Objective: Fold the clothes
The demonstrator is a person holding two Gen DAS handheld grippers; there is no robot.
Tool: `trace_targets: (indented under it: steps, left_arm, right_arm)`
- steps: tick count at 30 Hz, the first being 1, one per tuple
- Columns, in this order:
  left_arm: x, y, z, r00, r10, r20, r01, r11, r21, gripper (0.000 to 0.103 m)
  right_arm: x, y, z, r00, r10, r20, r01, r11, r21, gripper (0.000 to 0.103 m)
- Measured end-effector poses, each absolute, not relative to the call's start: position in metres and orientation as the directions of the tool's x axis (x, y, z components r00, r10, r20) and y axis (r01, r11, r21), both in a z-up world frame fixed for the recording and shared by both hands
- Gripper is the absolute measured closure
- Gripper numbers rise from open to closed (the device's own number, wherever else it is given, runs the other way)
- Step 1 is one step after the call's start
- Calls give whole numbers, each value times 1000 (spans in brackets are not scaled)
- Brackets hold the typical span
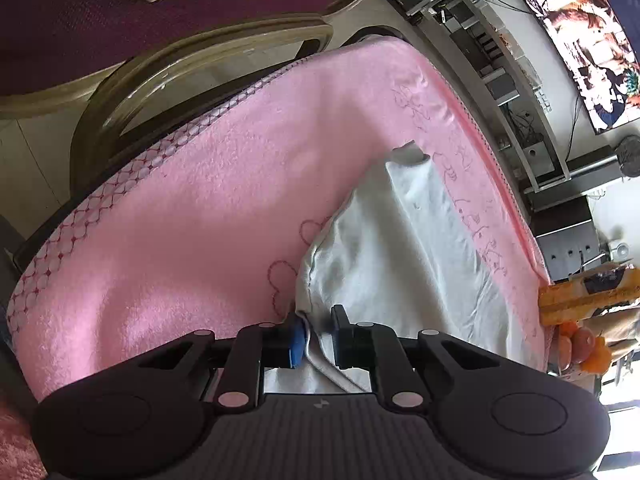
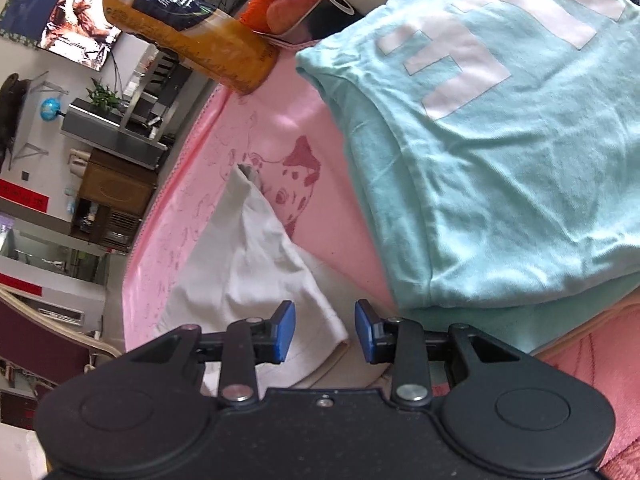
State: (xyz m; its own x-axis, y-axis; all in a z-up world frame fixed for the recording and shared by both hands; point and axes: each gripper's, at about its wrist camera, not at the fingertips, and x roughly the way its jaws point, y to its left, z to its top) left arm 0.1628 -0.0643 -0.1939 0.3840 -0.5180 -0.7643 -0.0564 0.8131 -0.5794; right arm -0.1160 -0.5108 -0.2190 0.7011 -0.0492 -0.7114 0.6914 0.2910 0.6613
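White cloth [image 1: 404, 248] lies on the pink towel [image 1: 192, 208], long axis running from near hem to far tip. Left gripper [image 1: 318, 338] pinches its near edge; right gripper [image 2: 325, 330] gapes, gripping nothing. Teal shirt [image 2: 500, 152] sits folded at right.

Both views ride on handheld grippers and look forward and steeply down along their own fingers, close above a pink towel [image 1: 192, 208] spread as the work surface. The left wrist view has its gripper body across the bottom of the frame, the towel filling the middle, a chair frame [image 1: 192, 64] in the upper left and shelving with a wall screen [image 1: 584, 48] in the upper right. The right wrist view faces the same towel [image 2: 320, 152], with a folded mint shirt [image 2: 500, 152] filling the upper right and the same screen [image 2: 68, 12] in the upper left. Both share the white garment [image 1: 400, 248] [image 2: 248, 264], the orange bottle [image 1: 588, 296] [image 2: 192, 40] and the shelving.
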Motion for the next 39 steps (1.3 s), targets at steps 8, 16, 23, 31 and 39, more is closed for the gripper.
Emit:
trace_targets:
  steps: [8,16,23,31,39]
  left_arm:
    - [155,-72,-182,443,-462,-769,13,860,-510,102]
    - [154,-42,-130,464,-631,-622,-19,695,-719,102]
    - [146,-51,-113,398,-543,-739,3,807,-591,102]
    - [133,-58,-167,315,-488,-814,45,865,-500,102]
    - [133,-59,-176,352,-456,-817,53,882,-469,101]
  right_arm:
    - [-101,-500,-211,682,-95,-725,695,390,604,98]
    - [-116,-530,-171,841,-92,-534,540,223,812,99]
    - [-111,-548,-147,741,-156,-654,669,261,696,103]
    - [-130,-535,-179,750,-25,-661,627,346,698,97]
    - [-109,-504,-197,623,19,-782,688,462,560,83]
